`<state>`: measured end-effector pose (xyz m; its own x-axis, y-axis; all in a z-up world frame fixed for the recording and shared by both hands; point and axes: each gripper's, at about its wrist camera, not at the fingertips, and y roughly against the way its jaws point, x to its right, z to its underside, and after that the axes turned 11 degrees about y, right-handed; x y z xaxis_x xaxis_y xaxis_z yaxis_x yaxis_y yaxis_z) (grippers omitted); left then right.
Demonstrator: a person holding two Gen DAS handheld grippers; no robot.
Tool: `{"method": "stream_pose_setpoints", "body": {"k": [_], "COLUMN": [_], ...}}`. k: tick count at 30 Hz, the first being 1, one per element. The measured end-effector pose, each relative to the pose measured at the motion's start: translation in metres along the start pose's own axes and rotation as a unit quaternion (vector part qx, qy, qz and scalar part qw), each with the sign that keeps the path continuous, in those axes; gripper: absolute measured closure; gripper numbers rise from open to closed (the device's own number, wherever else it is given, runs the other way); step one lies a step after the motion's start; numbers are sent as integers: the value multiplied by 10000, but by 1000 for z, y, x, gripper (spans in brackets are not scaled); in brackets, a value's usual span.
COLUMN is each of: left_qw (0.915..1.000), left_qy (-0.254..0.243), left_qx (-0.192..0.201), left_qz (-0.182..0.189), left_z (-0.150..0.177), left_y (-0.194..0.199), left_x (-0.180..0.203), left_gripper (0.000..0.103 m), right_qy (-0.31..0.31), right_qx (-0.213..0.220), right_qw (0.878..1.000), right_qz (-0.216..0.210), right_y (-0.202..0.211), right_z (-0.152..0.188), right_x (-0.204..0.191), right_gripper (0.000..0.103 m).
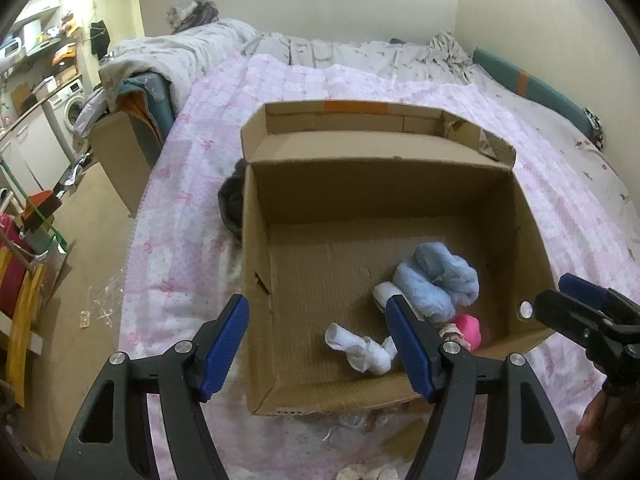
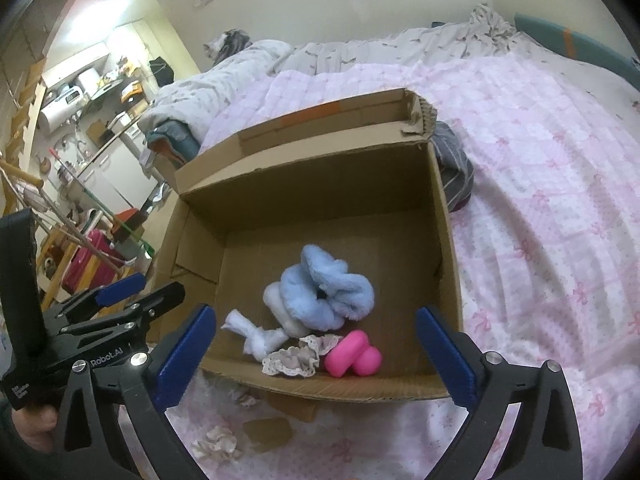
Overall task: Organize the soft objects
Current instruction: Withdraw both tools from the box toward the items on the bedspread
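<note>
Cardboard box (image 1: 372, 200) fills the left wrist view on the pink quilt (image 1: 192, 208); the left gripper (image 1: 316, 344) hangs wide open and empty over its near wall. Inside, a blue fleece bundle (image 1: 436, 280) and a white sock (image 1: 360, 346) lie toward the near right corner.

From the right wrist, the right gripper (image 2: 316, 356) is likewise spread wide, holding nothing. The sock (image 2: 256, 338) runs roughly left to right — light and limp, best pinched at its bunched middle. A lace-trimmed cloth (image 2: 294, 360) and a pink piece (image 2: 352, 354) sit against the near wall.
</note>
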<state>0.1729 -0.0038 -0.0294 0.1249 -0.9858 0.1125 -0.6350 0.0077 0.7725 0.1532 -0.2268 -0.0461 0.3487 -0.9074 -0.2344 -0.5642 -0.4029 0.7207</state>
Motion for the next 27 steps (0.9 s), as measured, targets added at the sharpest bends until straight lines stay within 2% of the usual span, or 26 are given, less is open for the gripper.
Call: {"method": "stream_pose_setpoints", "body": {"k": [3,8,20,27], "left_qw": [9996,9992,9994,9986], "left_qy": [6,51,135,415], "left_qx": [275,356,289,96], "left_qz": [-119,-149,-149,-299], "left_z": [-1,-1,27,44], "left_y": [14,27,60,66], "left_x": [-6,-14,-29,-41], "left_gripper": [35,35,35,35], "right_qy": [-50,-87,-231,-235], "right_qx": [19,89,30,-71], "right_qw": [10000,9999,9997,9997], "right_qz": [47,105,36,-5], "right_y": [4,20,41,46], "right_z": [2,8,33,49], "right_x": [1,2,-10,-22], "right_gripper": [0,0,0,0]}}
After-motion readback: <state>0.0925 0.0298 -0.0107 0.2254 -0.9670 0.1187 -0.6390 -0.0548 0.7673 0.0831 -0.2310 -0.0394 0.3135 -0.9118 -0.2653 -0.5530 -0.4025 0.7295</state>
